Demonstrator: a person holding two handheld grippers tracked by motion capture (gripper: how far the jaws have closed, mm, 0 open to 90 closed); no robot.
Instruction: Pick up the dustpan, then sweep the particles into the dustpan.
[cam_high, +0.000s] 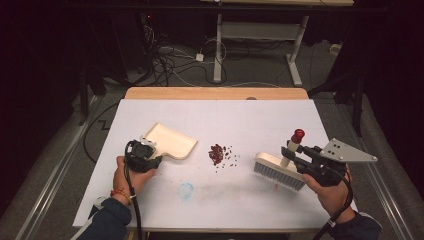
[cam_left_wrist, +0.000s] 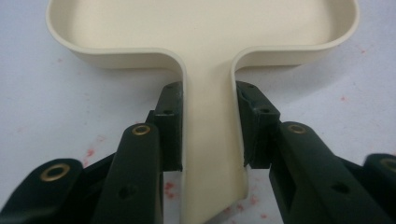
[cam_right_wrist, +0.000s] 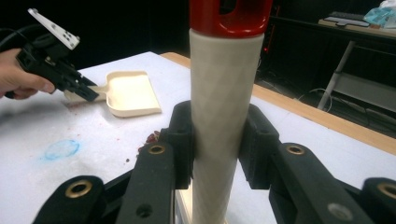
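Item 1. Right gripper (cam_high: 292, 155), held at the near right of the table (cam_high: 280, 115): its jaws were clamped on the pale handle of a brush (cam_high: 280, 169), the handle standing nearly upright with a red cap at the top, the bristle head resting on the table surface below.

Item 2. Left gripper (cam_high: 152, 161), held at the near left: its jaws were clamped on either side of the flat handle of a cream dustpan (cam_high: 172, 140), which lay flat on the table, its tray on the side away from the hand.

Item 3. Pile of small dark red bits (cam_high: 217, 153), loose on the table between the two tools, with a scatter of strays on the brush side.

Governing relation: the pile lay to the left of the brush head and to the right of the dustpan (roughly midway, slightly nearer the pan by the high view). The brush head's long axis ran slantwise across the near right of the table. A sweep would probably need to run leftward toward the pan.

Views compared: the left gripper view gave the clamp on the dustpan handle close up; the right gripper view showed the grip on the brush handle, with the dustpan and the other gripper farther off.

Item 4. Faint blue smudge (cam_high: 185, 190) on the near table, well clear of the pile.
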